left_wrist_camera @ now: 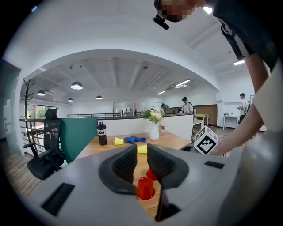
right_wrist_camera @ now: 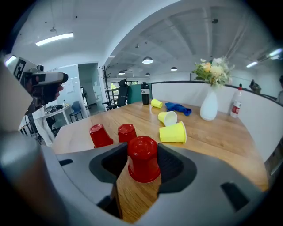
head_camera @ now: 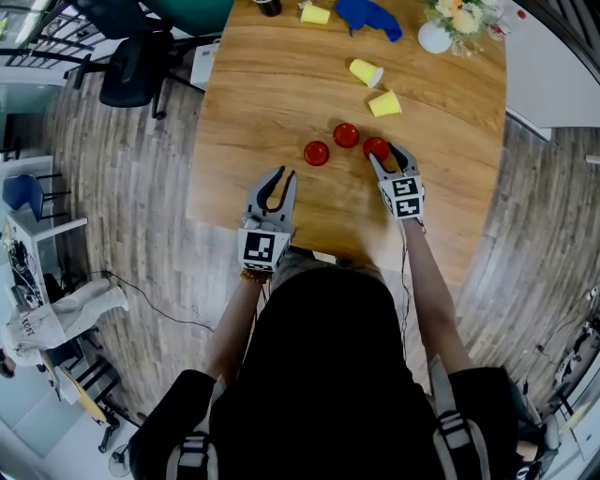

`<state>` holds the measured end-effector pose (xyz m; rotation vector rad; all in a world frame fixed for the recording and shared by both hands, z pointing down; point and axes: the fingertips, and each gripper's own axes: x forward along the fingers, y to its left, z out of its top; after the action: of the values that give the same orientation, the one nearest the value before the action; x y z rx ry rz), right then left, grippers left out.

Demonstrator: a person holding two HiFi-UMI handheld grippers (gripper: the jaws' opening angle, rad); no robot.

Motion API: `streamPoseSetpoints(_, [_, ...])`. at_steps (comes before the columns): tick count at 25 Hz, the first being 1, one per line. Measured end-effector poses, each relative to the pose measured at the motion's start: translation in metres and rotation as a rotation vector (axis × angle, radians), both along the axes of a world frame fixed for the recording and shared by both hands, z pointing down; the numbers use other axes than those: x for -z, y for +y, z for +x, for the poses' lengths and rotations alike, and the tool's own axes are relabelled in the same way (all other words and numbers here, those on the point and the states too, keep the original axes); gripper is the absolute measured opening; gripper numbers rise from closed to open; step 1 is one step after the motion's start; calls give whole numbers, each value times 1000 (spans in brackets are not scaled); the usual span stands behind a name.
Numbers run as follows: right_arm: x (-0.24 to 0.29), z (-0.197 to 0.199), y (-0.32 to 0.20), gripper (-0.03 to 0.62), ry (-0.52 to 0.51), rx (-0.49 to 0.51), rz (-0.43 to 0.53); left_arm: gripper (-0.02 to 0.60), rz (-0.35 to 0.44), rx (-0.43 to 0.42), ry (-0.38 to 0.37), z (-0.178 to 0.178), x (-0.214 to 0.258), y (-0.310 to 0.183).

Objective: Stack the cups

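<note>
Three red cups stand upside down on the wooden table. My right gripper is shut on the rightmost red cup, which rests on the table; in the right gripper view the pads press both sides of this cup. The other two red cups stand just beyond to the left. My left gripper hovers near the front edge, shut and empty, pointing at the nearest red cup. Yellow cups lie on their sides farther back.
A third yellow cup, a blue cloth, a white vase of flowers and a dark bottle are at the table's far end. Office chairs stand off the left side.
</note>
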<state>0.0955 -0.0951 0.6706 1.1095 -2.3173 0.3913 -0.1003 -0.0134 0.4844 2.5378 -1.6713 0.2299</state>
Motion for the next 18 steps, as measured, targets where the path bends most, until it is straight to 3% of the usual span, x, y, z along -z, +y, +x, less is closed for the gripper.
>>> streamPoseSetpoints(18, [-8, -10, -36, 221, 12, 22, 22, 61, -21, -4, -15, 2, -5, -6])
